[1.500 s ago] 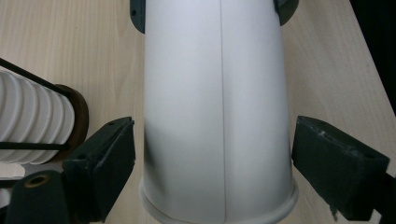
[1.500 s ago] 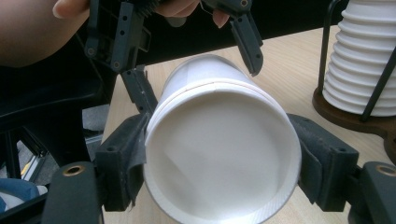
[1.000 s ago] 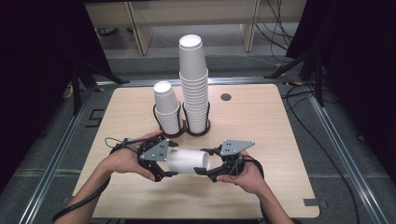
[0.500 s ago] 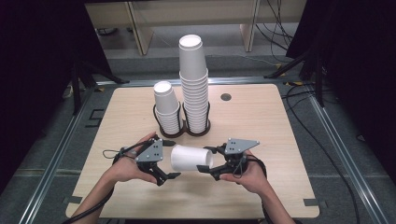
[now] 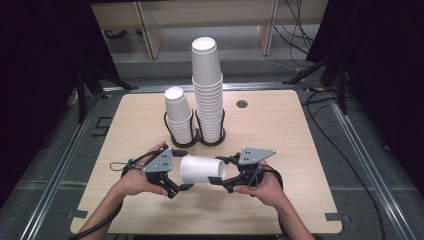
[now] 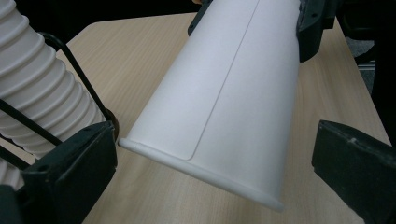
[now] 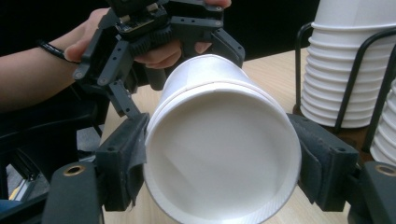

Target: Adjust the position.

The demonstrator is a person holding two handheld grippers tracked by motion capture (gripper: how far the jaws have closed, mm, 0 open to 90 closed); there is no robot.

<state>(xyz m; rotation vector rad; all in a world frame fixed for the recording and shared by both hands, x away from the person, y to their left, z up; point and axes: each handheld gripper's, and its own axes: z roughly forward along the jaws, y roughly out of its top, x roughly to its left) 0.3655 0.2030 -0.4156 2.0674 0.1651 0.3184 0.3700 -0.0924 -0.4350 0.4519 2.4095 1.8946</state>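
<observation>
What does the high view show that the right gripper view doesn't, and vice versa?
From above: the whole light wooden table, a small dark round disc on it, and both forearms. From the right gripper: its black pads pressing either side of the white paper cup, whose flat round end faces the camera. Both: that cup, the two stacks of white paper cups in a black wire holder, and the left gripper, whose jaws have just been opening, the cup's other end between them untouched.
</observation>
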